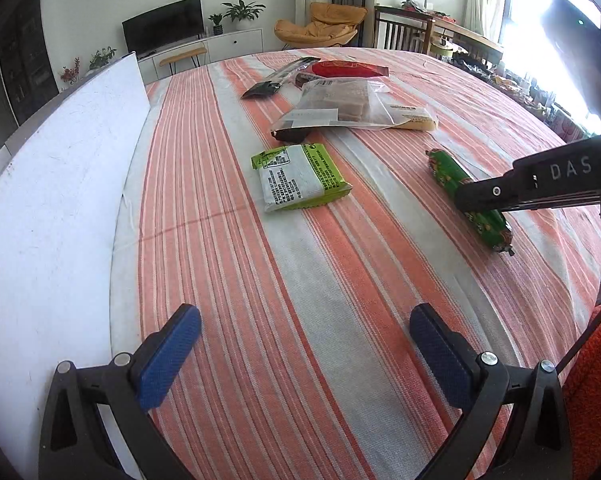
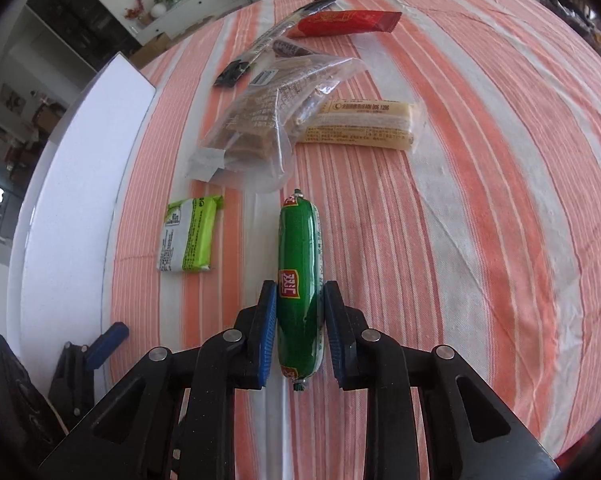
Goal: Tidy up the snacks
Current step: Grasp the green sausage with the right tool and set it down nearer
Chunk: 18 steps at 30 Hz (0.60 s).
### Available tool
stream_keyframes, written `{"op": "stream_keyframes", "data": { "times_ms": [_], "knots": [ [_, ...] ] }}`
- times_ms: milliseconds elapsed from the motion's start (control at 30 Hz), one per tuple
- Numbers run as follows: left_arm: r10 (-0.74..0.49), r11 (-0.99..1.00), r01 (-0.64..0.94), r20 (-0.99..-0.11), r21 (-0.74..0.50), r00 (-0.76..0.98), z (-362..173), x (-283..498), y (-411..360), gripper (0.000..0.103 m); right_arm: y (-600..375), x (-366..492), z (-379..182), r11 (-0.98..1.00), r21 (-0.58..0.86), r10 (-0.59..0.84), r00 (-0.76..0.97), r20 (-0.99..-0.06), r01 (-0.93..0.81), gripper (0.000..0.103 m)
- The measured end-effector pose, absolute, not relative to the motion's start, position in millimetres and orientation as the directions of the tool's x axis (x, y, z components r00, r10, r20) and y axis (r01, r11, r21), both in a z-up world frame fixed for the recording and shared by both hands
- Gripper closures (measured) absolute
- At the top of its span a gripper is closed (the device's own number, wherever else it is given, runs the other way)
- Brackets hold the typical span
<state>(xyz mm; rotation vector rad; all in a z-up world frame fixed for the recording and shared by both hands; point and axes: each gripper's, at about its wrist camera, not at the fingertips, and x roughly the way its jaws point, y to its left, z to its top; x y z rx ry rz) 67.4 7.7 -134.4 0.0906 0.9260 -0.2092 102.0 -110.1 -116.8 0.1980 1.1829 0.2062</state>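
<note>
Right gripper closing on the green sausage, out on the striped cloth

The striped tablecloth [image 1: 300,280] holds scattered snacks; the left gripper [image 1: 304,344] hangs wide open and empty, well off. The right gripper [image 2: 300,312] has its pads pinching the green sausage [image 2: 300,248], whose long axis runs straight ahead between the jaws.

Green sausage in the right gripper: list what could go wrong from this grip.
1. The right gripper clamps the green sausage near one end, so the long free end may droop or swing when lifted.
2. Its casing looks glossy and round; it could slip out between the blue pads.
3. The far tip lies close to the clear cracker bag; a forward drag might nudge that bag.
</note>
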Motion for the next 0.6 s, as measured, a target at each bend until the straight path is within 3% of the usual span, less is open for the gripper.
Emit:
{"op": "stream_keyframes", "data": {
  "times_ms": [167, 333, 400, 467, 600],
  "knots": [
    [-0.14, 0.976, 0.217, -0.8, -0.012, 0.583, -135, 67, 8, 0.0, -141, 77, -118, 0.991, 0.098, 0.038, 0.504, -0.863, 0.094, 0.078],
    [-0.14, 0.976, 0.217, -0.8, -0.012, 0.583, -135, 67, 8, 0.0, -153, 82, -119, 0.987, 0.1, 0.011, 0.56, -0.829, 0.129, 0.077],
    [-0.139, 0.976, 0.217, -0.8, -0.012, 0.583, -135, 67, 8, 0.0, -152, 86, -120, 0.986, 0.111, 0.019, 0.574, -0.819, 0.126, 0.07],
    [-0.14, 0.976, 0.217, -0.8, -0.012, 0.583, -135, 67, 8, 0.0, -147, 88, -121, 0.988, 0.107, 0.025, 0.576, -0.817, 0.11, 0.049],
    [-0.14, 0.976, 0.217, -0.8, -0.012, 0.583, -135, 67, 8, 0.0, -141, 89, -122, 0.991, 0.09, 0.017, 0.574, -0.819, 0.098, 0.038]
  ]
}}
